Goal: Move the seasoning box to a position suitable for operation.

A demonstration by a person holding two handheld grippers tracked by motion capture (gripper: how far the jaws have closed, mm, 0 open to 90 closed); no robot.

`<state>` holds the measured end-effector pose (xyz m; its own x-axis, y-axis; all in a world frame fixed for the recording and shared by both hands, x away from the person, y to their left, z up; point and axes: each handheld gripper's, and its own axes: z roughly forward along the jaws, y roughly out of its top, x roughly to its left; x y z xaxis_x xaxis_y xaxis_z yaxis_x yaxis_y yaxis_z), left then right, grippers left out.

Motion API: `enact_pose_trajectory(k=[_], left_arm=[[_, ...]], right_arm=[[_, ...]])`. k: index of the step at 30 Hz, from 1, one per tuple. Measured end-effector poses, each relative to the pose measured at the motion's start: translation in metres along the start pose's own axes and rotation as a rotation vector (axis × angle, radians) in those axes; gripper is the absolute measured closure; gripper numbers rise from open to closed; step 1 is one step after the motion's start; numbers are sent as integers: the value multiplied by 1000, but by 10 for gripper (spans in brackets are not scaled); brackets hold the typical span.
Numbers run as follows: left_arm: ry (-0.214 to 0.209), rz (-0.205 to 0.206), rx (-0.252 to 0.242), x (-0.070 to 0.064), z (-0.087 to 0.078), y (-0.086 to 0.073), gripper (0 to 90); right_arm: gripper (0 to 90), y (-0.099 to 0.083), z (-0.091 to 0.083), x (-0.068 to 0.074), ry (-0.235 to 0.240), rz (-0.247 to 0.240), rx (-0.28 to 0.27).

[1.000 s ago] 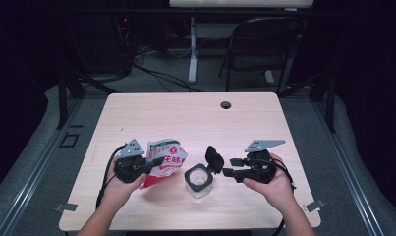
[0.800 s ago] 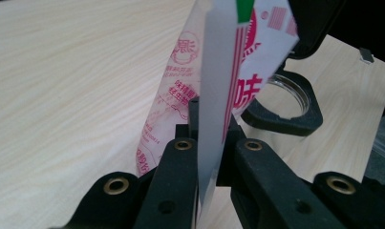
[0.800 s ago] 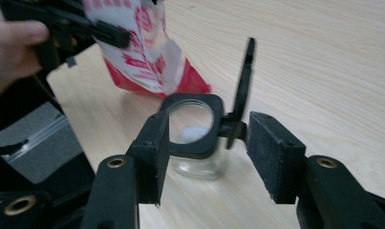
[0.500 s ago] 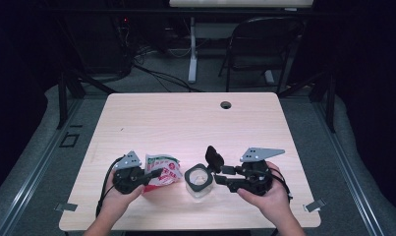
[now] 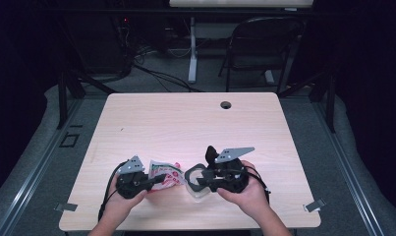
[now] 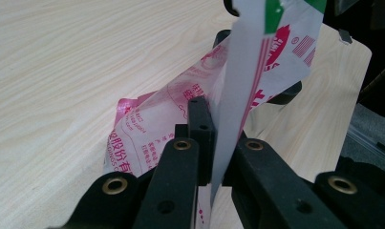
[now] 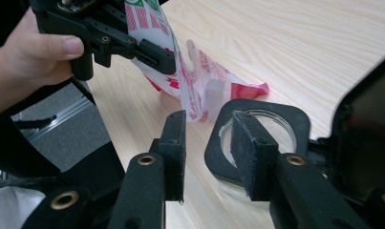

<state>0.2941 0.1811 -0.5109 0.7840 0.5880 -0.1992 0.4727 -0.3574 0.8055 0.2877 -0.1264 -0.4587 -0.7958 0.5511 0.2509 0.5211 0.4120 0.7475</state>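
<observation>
We've got the left gripper (image 6: 214,157) pinched tight on the red-and-white pouch (image 6: 257,71), which rises between its fingers. Our right gripper (image 7: 207,143) stands partly open, gripping nothing; the black-rimmed container (image 7: 257,138) sits just beyond its fingers.

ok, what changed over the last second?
Both grippers pulled back toward the near table edge. The left gripper lowered the packet beside the container; the right gripper closed in around its rim. Packet still clamped, container lid still open, table otherwise unchanged.
</observation>
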Motion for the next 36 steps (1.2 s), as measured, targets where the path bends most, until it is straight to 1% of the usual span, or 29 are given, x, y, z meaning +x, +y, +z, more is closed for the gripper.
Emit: enact_pose_trajectory(k=[2, 3, 4, 5, 7, 8, 9, 10, 13, 16, 19, 21, 25, 26, 31, 36], left_arm=[[-2, -8, -2, 0, 0, 0, 895], [-6, -13, -5, 0, 0, -1, 895], [-6, -13, -5, 0, 0, -1, 894], [-3, -11, -4, 0, -1, -1, 894], [-3, -12, -4, 0, 0, -2, 891], [-3, -12, -4, 0, 0, -2, 890], [-7, -13, -8, 0, 0, -2, 889], [-7, -13, -8, 0, 0, -2, 888], [-10, -14, -8, -1, 1, -3, 885], [-8, -8, -3, -2, 1, -3, 884], [-10, -15, -7, -2, 1, -3, 884], [-12, -12, -6, -2, 1, -3, 884], [-15, -16, -6, -3, 1, -4, 883], [-14, -15, -6, -3, 1, -4, 882], [-16, -13, -6, -2, 1, -4, 880], [-19, -15, -5, -3, 1, -4, 879]], right_arm=[[675, 1, 3, 0, 2, -5, 8], [684, 2, 10, 0, 10, -5, 16], [684, 2, 10, 0, 10, -5, 16], [692, 3, 15, -1, 16, -10, 33], [699, 3, 21, 0, 23, -9, 34], [699, 3, 21, 0, 23, -9, 34], [713, 4, 25, 1, 29, -17, 44], [713, 4, 25, 1, 29, -17, 44], [741, 5, 32, 6, 51, -25, 41], [753, 6, 35, 8, 56, -32, 43], [769, 8, 41, 11, 69, -38, 43], [770, 9, 43, 12, 73, -42, 46], [780, 11, 49, 14, 74, -47, 55], [786, 11, 51, 14, 76, -42, 51], [801, 13, 59, 14, 70, -54, 78], [821, 13, 66, 14, 67, -48, 91]])
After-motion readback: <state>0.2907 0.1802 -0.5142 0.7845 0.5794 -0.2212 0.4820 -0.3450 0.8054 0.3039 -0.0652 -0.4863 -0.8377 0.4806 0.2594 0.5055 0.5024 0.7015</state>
